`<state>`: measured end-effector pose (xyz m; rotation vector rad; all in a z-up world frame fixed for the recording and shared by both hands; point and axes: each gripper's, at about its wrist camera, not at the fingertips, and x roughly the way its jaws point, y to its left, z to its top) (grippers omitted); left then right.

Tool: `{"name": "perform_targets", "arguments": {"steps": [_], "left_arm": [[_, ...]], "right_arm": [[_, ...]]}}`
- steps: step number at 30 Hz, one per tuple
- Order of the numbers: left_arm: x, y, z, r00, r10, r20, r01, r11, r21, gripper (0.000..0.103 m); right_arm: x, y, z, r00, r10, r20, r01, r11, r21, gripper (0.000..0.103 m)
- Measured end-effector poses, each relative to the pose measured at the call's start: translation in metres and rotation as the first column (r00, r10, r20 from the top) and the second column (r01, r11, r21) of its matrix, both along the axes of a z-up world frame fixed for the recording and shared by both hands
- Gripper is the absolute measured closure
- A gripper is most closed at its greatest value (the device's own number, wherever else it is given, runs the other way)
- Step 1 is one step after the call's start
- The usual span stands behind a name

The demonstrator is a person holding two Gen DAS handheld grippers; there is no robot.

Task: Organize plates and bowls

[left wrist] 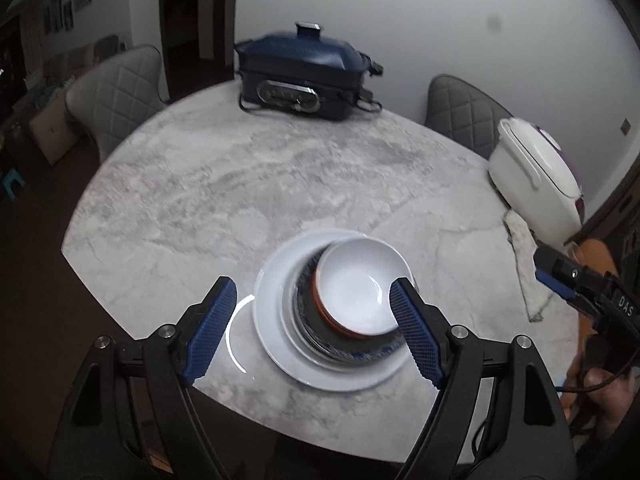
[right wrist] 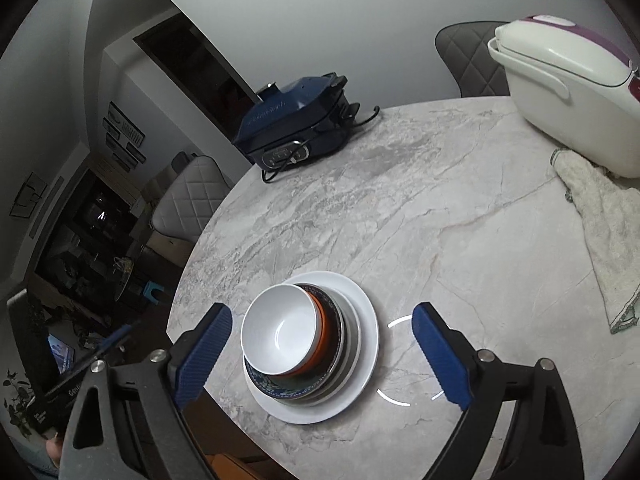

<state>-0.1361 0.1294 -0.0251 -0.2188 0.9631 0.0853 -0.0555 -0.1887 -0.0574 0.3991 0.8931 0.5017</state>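
Note:
A stack of dishes stands near the front edge of the round marble table (left wrist: 224, 184). A white bowl (left wrist: 356, 286) sits on top, off-centre over an orange bowl (left wrist: 326, 316), a dark patterned dish (left wrist: 320, 344) and a large white plate (left wrist: 276, 344). The same white bowl (right wrist: 278, 330), orange bowl (right wrist: 322, 336) and white plate (right wrist: 366, 340) show in the right wrist view. My left gripper (left wrist: 312, 328) is open and empty above the stack. My right gripper (right wrist: 322, 354) is open and empty above it too, and it also shows in the left wrist view (left wrist: 556, 276) at the right edge.
A dark blue electric cooker (left wrist: 304, 76) with a cord stands at the table's far side. A white rice cooker (left wrist: 536, 180) stands at the right, with a white cloth (right wrist: 600, 232) beside it. Padded chairs (left wrist: 116, 96) surround the table.

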Motion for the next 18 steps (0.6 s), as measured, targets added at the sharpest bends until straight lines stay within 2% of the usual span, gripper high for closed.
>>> {"name": "perform_targets", "arguments": {"steps": [2,5,7,9,14,18], "left_arm": [[0.001,-0.016,-0.005,0.999,0.001,-0.034,0.001,0.998,0.058,0.025],[0.005,-0.034,-0.012,0.995,-0.010,-0.096,0.017,0.997,0.080,0.025],[0.007,-0.044,-0.019,0.991,0.005,-0.135,0.006,0.997,0.074,0.025],[0.009,-0.057,-0.023,0.987,0.020,-0.160,-0.004,0.995,0.101,0.025],[0.012,-0.085,-0.016,0.989,0.043,-0.144,-0.010,0.974,0.224,0.025],[0.015,-0.095,-0.003,0.991,0.059,-0.123,-0.032,0.976,0.215,0.025]], "right_arm": [[-0.003,-0.003,0.005,1.000,0.008,0.011,-0.009,1.000,0.017,0.000],[-0.009,-0.005,0.006,1.000,0.009,-0.003,-0.009,1.000,0.019,0.000],[-0.015,-0.008,0.005,1.000,0.012,-0.023,-0.011,1.000,0.024,0.000],[-0.019,-0.007,0.005,0.999,0.037,-0.037,-0.037,0.999,0.002,0.000],[-0.031,-0.003,0.012,0.998,0.062,-0.006,-0.062,0.985,-0.160,0.000],[-0.031,-0.012,0.013,0.999,0.027,-0.018,-0.030,0.981,-0.190,0.000]]}}
